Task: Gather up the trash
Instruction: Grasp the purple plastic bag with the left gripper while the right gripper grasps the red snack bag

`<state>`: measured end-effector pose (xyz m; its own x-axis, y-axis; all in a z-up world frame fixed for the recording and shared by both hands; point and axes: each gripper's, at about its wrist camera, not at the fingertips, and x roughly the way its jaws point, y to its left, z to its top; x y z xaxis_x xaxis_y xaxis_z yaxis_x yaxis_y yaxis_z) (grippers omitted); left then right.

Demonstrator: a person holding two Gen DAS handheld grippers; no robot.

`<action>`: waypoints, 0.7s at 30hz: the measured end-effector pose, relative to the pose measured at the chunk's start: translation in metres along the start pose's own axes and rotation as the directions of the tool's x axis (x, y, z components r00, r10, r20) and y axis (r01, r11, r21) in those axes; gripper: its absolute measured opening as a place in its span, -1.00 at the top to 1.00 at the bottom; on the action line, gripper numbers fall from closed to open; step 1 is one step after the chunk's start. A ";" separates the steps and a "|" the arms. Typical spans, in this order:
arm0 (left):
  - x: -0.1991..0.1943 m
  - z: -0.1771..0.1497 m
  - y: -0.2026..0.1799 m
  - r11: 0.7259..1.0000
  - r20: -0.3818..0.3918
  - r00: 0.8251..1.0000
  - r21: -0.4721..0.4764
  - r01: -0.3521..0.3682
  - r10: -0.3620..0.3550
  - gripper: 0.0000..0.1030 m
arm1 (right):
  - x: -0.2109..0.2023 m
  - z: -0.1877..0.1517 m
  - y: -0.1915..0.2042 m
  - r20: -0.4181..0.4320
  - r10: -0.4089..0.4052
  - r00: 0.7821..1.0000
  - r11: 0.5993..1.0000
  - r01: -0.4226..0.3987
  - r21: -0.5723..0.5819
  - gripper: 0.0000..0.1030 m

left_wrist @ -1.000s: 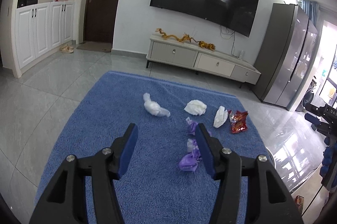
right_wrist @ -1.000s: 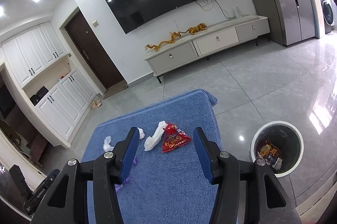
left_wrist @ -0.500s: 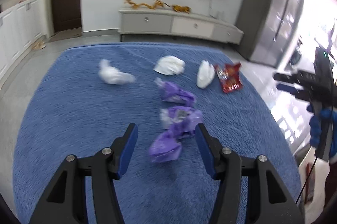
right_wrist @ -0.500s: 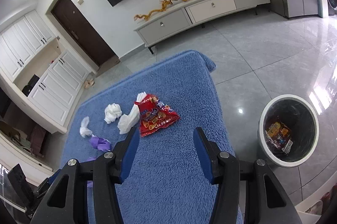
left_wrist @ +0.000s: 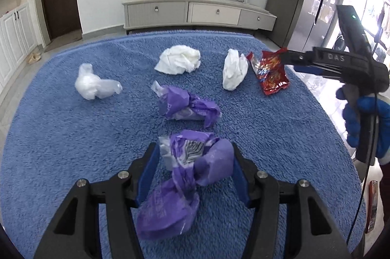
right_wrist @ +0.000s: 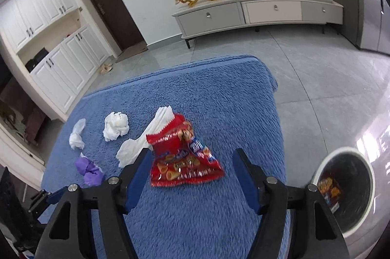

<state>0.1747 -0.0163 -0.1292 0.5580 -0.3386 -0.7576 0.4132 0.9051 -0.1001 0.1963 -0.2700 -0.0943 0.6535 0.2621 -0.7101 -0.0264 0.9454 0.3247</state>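
Rug [left_wrist: 61, 149]: a blue pile rug is laid on grey floor tiles; all loose trash is carried on it. Bare pile is left along its near edge and left side in the left wrist view; its far right corner is seen folded over in the right wrist view.
Bin [right_wrist: 369, 176]: a white-rimmed round bin is stood on the tiles off the rug's right edge, well apart from the trash; snack packets are seen inside, and its lower rim is cut off by the right gripper's frame.
Left gripper [left_wrist: 192, 168]: its jaws are held apart around the nearest purple wrapper [left_wrist: 185, 176] near the rug's near edge; whether the pads press on the wrapper cannot be told.
Right gripper [right_wrist: 190, 176]: its jaws have just been opening and are spread wide, with the red snack bag [right_wrist: 182, 159] between them and untouched. In the left wrist view it is seen held by a blue-gloved hand [left_wrist: 360, 117].
Red snack bag, place: near the rug's right edge, just beside a white tissue [right_wrist: 143, 139].
Other trash: a second purple wrapper [left_wrist: 185, 105] at the rug's middle, a crumpled white tissue [left_wrist: 179, 59] and a clear plastic wad [left_wrist: 95, 83] toward the far left.
Writing: "DAS" is read on the right gripper's body; the bag's print is blurred.
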 end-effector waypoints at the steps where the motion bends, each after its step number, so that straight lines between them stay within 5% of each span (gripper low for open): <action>1: 0.003 0.000 0.001 1.000 -0.005 1.000 -0.006 0.002 -0.002 -0.06 | 0.006 0.001 0.002 -0.004 0.002 1.000 1.000 -0.002 -0.014 -0.30; 4: 0.009 -0.002 0.004 0.999 -0.010 1.000 -0.037 0.021 -0.021 0.01 | 0.024 0.002 0.004 -0.017 -0.007 1.000 0.999 0.006 -0.046 -0.30; 8: 0.003 -0.004 0.005 0.998 0.018 1.000 -0.050 0.026 -0.025 0.11 | 0.031 -0.003 0.005 -0.013 0.001 1.000 0.998 -0.001 -0.064 0.26; 11: -0.004 -0.007 0.005 0.998 0.029 0.999 -0.055 0.028 -0.026 0.14 | 0.023 -0.008 0.007 0.008 0.016 1.000 0.998 -0.015 -0.067 0.45; 21: -0.055 -0.020 -0.002 0.997 0.079 0.997 -0.068 0.026 -0.021 0.16 | -0.044 -0.028 0.021 0.111 0.077 0.991 0.997 -0.075 -0.021 0.48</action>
<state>0.1287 0.0061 -0.1001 0.6042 -0.3766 -0.7022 0.3778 0.9113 -0.1637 0.1457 -0.2558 -0.0739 0.7296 0.3109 -0.6091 -0.0914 0.9270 0.3637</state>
